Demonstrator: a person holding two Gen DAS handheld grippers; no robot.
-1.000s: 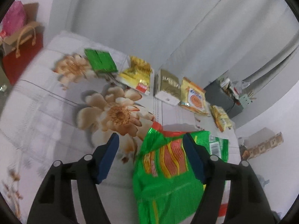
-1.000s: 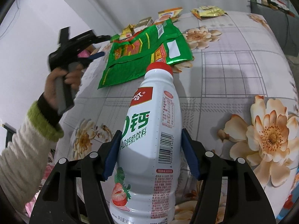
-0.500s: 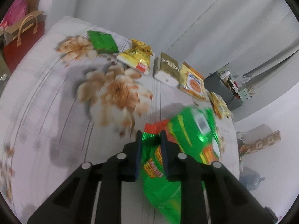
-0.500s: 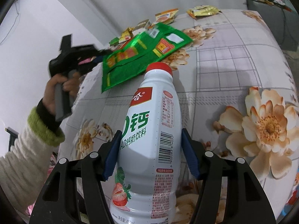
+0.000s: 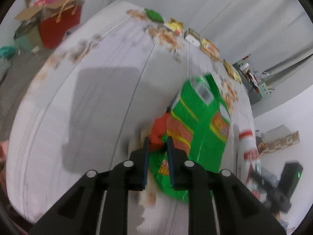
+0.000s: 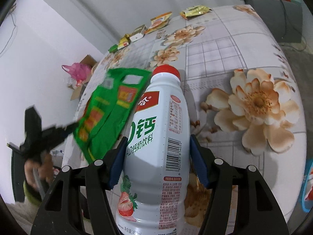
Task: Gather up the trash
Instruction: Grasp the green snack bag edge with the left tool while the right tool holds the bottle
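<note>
A large green snack bag [image 5: 199, 133] with red and yellow print hangs above the flowered bed cover [image 5: 97, 98]. My left gripper [image 5: 157, 141] is shut on the bag's red corner, its jaws opening slightly with the bag still pinched between the pads. In the right wrist view the same green bag [image 6: 109, 113] dangles from the blurred left gripper [image 6: 73, 126], held by a person's hand [image 6: 39, 168]. My right gripper [image 6: 158, 138] is shut on a white milk-drink bottle [image 6: 158, 146] with a red cap, held upright above the bed. The bottle [image 5: 248, 146] shows blurred at the right of the left wrist view.
Several snack wrappers [image 6: 158, 22] and a small box [image 6: 138, 34] lie in a row along the bed's far edge. A red handbag [image 5: 58, 25] and cardboard boxes stand on the floor beside the bed, a pink plastic bag [image 6: 78, 73] too. A grey cabinet [image 6: 273, 17] stands beyond the bed.
My left gripper closed on the green bag's corner, lifted it off the bed and swung it toward the bottle. The right gripper drifted slightly with the bottle.
</note>
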